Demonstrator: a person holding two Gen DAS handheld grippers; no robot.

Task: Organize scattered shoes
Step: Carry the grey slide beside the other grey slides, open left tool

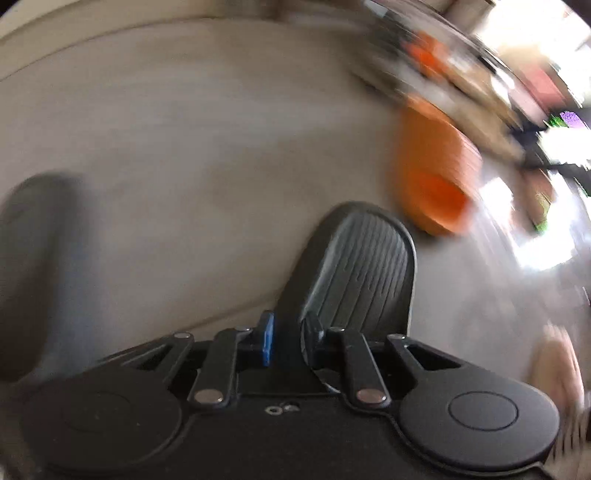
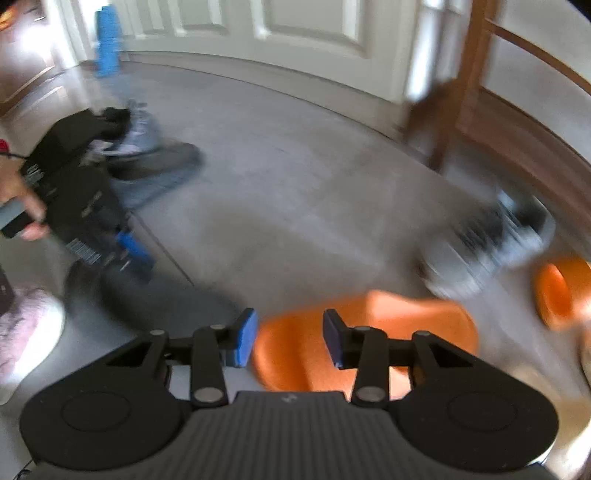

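The left gripper (image 1: 288,341), a black two-finger tool with blue pads, is clamping its fingers onto a black ribbed rubber slipper (image 1: 364,266), which is sticking up and forward from between the pads. In the right wrist view this same tool (image 2: 135,254) is showing at the left side, held in a bare hand (image 2: 22,206), with its blue pads pointing down toward the grey floor (image 2: 295,184).

The right gripper (image 2: 289,338) is hanging with its blue-padded fingers spread apart, gripping nothing. Directly beyond and below its fingertips, an orange foam slipper (image 2: 295,350) is lying on the floor. Just past it to the right, a grey and black lace-up sneaker (image 2: 487,243) is resting on the floor, heavily blurred. At the far right edge a second orange foam slipper (image 2: 561,291) is lying near the sneaker.

Farther off on the left, another grey sneaker (image 2: 142,134) is sitting on the floor behind the left tool. A white panelled door (image 2: 280,26) is standing at the back, with a brown wooden chair (image 2: 469,85) to the right.

In the left wrist view, a blurred orange slipper (image 1: 432,177) is lying on the floor beyond the held slipper.
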